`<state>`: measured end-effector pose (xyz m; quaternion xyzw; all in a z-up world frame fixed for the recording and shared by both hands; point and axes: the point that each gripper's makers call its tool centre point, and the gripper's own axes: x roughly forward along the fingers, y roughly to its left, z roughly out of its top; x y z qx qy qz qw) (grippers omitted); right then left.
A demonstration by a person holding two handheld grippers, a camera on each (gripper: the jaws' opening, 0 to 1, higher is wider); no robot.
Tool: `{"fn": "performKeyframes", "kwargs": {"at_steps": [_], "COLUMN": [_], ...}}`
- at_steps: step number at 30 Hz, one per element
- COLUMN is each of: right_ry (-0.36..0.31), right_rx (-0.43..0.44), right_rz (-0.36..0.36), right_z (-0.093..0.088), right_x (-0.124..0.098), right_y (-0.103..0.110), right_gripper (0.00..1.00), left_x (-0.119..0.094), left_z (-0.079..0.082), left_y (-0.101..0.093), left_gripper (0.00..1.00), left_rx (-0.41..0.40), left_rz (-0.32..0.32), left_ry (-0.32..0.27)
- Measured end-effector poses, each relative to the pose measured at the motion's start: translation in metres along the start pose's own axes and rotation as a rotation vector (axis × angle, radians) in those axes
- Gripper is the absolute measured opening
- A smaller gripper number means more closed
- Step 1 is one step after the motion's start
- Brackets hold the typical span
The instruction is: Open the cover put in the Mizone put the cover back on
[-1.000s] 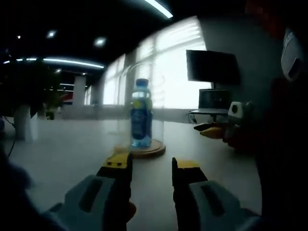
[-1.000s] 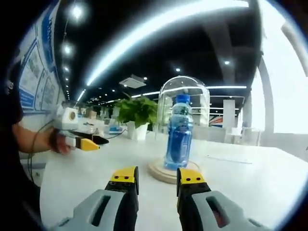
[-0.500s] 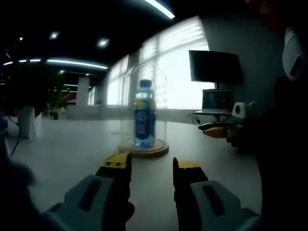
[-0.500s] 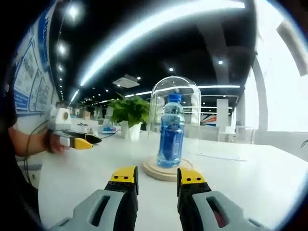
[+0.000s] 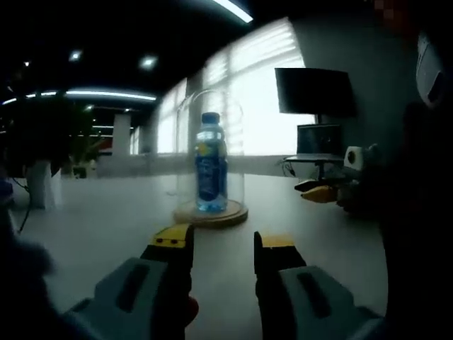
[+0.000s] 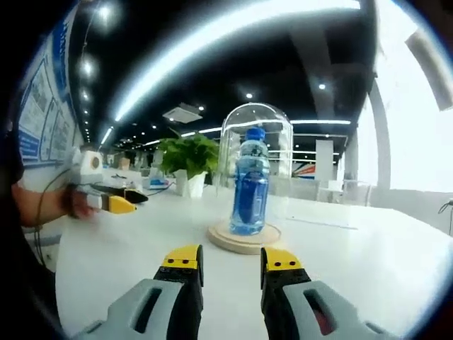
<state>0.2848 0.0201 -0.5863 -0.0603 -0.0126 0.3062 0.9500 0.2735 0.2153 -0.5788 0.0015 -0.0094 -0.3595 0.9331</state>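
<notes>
The blue Mizone bottle point(image 6: 249, 183) stands on the round wooden base point(image 6: 244, 236) under the clear glass dome cover point(image 6: 255, 117), apparently finished; left gripper point(image 5: 219, 241) and right gripper point(image 6: 231, 258) hover apart, empty.

The left tool point(image 5: 223, 244) rises from the bottom of the frame, jaws parted and empty. At centre, the Mizone bottle point(image 5: 211, 163) stands upright under the clear cover point(image 5: 210, 152) on a wooden base point(image 5: 211, 214) on the table point(image 5: 106, 219). The right tool point(image 5: 318, 191) enters at right.

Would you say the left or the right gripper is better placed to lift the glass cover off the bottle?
Probably the right gripper: the glass cover and bottle look larger and nearer ahead of its open jaws. Both are empty, so it's close.
</notes>
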Motion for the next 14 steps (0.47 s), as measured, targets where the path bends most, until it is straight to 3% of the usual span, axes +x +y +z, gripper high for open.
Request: {"fn": "performKeyframes", "kwargs": {"at_steps": [14], "right_ry": [0.008], "right_rx": [-0.004], "right_rz": [-0.019], "right_z": [0.0002], "right_x": [-0.0001], "right_y": [0.0002], "right_gripper": [0.26], "left_x": [0.0002], "left_z": [0.0001], "left_y": [0.0002], "left_gripper": [0.26], "left_rx": [0.006], "left_rz": [0.002], "left_ry": [-0.003]}}
